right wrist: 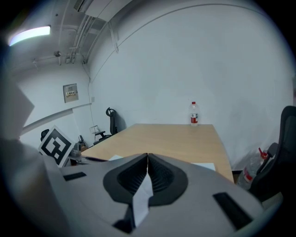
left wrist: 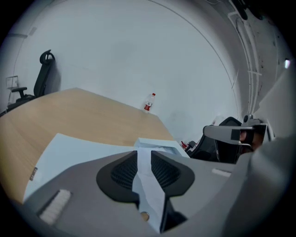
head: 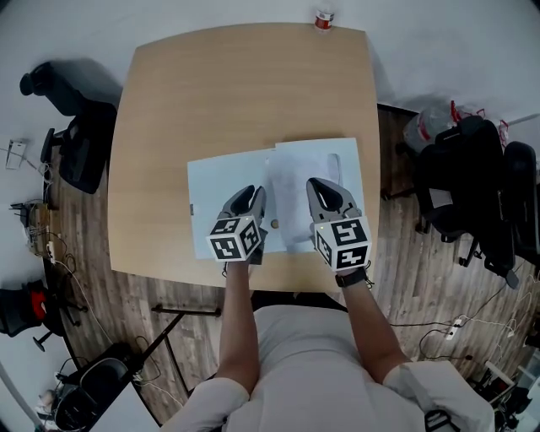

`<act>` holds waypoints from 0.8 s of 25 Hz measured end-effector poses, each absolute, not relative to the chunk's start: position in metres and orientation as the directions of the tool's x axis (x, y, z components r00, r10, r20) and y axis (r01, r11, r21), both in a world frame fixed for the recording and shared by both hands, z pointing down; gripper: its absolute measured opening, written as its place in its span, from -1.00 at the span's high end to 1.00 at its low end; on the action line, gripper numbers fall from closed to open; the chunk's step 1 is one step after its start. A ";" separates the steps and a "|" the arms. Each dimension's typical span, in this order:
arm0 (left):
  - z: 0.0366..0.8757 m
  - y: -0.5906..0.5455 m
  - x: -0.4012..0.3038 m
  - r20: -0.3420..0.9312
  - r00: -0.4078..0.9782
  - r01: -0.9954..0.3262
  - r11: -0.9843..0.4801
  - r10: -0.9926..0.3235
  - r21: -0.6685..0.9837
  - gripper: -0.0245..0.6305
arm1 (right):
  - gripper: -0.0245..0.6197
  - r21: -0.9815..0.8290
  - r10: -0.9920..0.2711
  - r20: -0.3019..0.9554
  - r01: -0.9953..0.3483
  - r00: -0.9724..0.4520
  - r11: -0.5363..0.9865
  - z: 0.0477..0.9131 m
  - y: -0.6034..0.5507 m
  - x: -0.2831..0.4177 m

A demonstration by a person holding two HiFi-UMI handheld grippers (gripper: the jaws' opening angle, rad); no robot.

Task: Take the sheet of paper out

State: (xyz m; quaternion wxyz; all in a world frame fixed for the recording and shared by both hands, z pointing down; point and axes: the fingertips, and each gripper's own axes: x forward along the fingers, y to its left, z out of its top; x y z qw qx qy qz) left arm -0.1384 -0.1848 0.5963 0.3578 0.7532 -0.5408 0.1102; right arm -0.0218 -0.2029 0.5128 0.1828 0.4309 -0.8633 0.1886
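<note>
Wooden table (head: 211, 84) is carrying pale blue paper (head: 221, 177) at lower centre; left gripper (head: 253, 194) is hovering slightly open, right gripper (head: 321, 183) is hovering closed.

It looks like an office or a small meeting room. A large wooden worktop (head: 245, 93) fills the middle, with a sheet of paper (head: 316, 190) near its near edge and a water bottle (head: 324, 18) at its far edge. A black swivel chair (head: 80, 139) stands off the left edge, and more office chairs (head: 472, 181) off the right. The walls (right wrist: 185, 69) are plain white, a strip light (right wrist: 30, 33) runs overhead, and the plank floor (head: 93, 278) carries loose cables (a power strip (head: 456, 327) among them).
</note>
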 end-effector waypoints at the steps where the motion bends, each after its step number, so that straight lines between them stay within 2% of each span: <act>1: 0.602 -0.185 -0.137 0.556 0.409 -0.883 -0.160 -0.724 0.441 0.69 | 0.89 -0.172 -0.672 0.483 -0.813 -0.562 0.556 0.516 -0.204 -0.023; 14: 0.665 -0.180 -0.109 0.635 0.524 -0.836 -0.198 -0.567 0.512 0.45 | 0.89 -0.214 -0.652 0.516 -0.820 -0.556 0.531 0.539 -0.220 -0.019; 20: 0.687 -0.176 -0.090 0.665 0.564 -0.818 -0.222 -0.491 0.530 0.27 | 0.89 -0.225 -0.651 0.527 -0.828 -0.546 0.513 0.546 -0.227 -0.013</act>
